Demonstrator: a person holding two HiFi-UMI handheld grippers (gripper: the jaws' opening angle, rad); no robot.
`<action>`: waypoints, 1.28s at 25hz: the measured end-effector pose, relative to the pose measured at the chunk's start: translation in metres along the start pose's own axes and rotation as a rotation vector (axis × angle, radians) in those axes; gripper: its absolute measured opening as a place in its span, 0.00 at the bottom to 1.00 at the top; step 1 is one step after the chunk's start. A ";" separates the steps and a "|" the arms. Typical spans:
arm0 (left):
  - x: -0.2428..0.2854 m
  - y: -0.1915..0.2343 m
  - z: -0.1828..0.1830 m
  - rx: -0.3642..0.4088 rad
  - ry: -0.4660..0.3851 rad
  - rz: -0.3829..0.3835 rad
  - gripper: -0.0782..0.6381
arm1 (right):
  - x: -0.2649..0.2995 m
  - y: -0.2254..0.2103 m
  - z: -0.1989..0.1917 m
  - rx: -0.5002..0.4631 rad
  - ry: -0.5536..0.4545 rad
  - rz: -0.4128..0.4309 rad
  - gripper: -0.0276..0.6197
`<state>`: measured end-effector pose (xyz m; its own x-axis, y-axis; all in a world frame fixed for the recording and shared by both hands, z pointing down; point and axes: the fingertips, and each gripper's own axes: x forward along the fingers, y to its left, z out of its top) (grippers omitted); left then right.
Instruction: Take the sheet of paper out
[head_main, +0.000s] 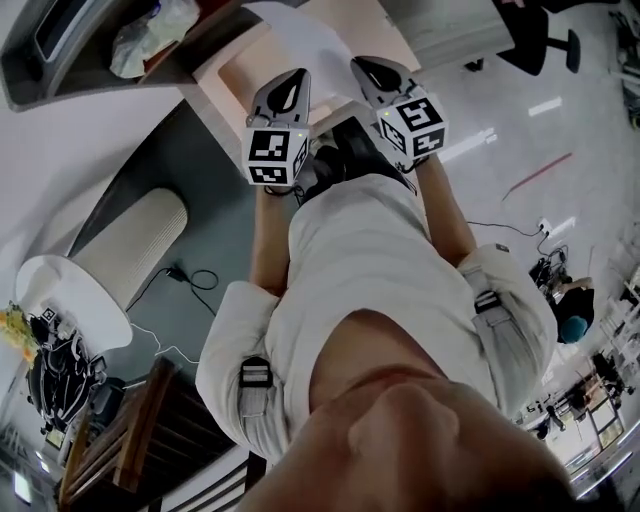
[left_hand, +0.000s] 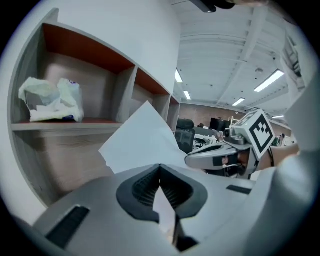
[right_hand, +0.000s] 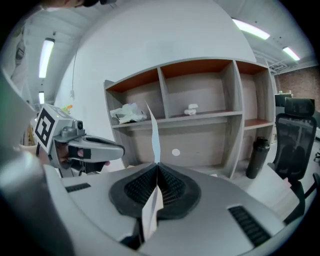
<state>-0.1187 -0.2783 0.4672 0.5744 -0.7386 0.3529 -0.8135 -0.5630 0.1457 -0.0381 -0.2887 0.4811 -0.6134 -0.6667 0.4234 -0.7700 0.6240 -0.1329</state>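
facing the shelf (right_hand: 220, 145), left gripper (left_hand: 160, 169) and right gripper (right_hand: 158, 167) clamp the sheet of paper (left_hand: 142, 137); move the 2 together, avoiding tears.

A wooden shelf unit (right_hand: 200, 95) has 3 upper compartments. A crumpled plastic bag (right_hand: 128, 112) lies in its left one and a small white object (right_hand: 190, 108) in its middle one. A dark bottle (right_hand: 254, 156) stands at its lower right, with a black office chair (right_hand: 296, 131) beyond.

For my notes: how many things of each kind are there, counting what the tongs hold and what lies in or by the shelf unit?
sheet of paper: 1
crumpled bag: 1
small white object: 1
black bottle: 1
office chair: 1
Total: 5
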 end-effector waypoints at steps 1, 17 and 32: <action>-0.007 0.002 0.007 0.002 -0.015 0.008 0.12 | -0.003 0.005 0.008 -0.013 -0.013 0.008 0.08; -0.112 0.025 0.076 0.027 -0.179 0.150 0.12 | -0.034 0.089 0.098 -0.216 -0.166 0.137 0.08; -0.177 0.036 0.096 0.045 -0.266 0.281 0.12 | -0.042 0.142 0.137 -0.271 -0.282 0.264 0.07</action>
<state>-0.2412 -0.2037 0.3216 0.3377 -0.9335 0.1204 -0.9412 -0.3361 0.0342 -0.1463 -0.2279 0.3213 -0.8348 -0.5320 0.1421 -0.5306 0.8461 0.0508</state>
